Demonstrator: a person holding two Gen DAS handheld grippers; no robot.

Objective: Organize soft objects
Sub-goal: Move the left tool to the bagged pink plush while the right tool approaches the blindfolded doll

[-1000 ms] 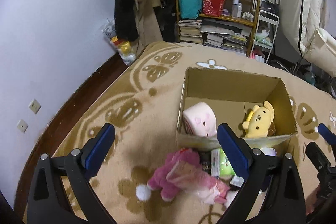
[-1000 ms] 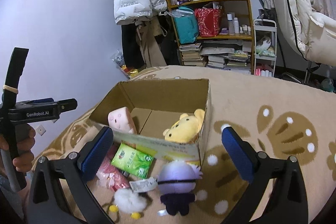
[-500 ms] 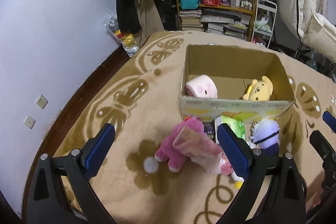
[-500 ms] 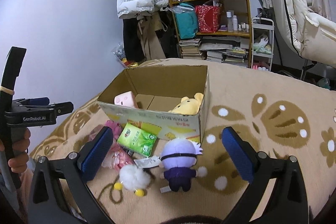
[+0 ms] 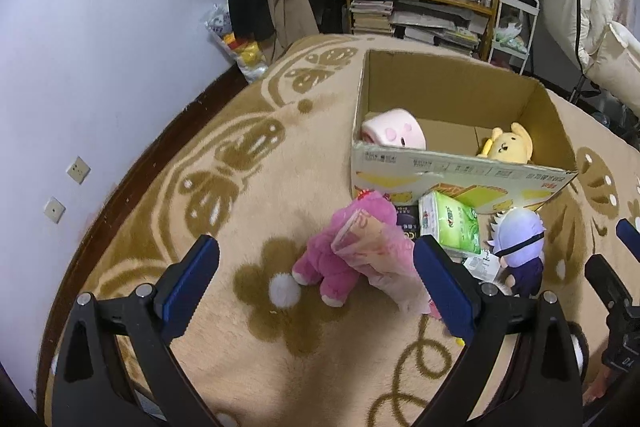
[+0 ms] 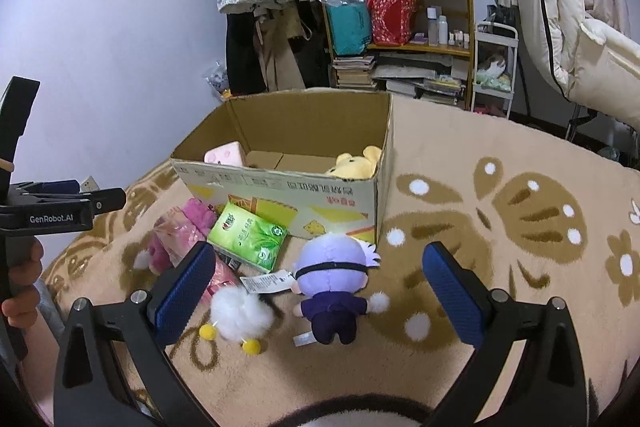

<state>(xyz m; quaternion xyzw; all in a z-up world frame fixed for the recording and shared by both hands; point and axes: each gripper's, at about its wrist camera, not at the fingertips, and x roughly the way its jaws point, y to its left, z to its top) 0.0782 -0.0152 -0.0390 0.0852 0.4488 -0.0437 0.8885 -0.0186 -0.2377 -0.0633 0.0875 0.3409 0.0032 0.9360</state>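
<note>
Both grippers have pulled back from the box [image 5: 460, 167], jaws spread, empty; crowded pink plush [image 5: 344, 251] invites snagging its plastic wrapper [image 5: 380, 255].

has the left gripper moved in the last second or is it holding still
Yes. The left gripper has pulled back and up from the cardboard box, which sat close behind its fingers a second ago and now lies farther ahead.
</note>
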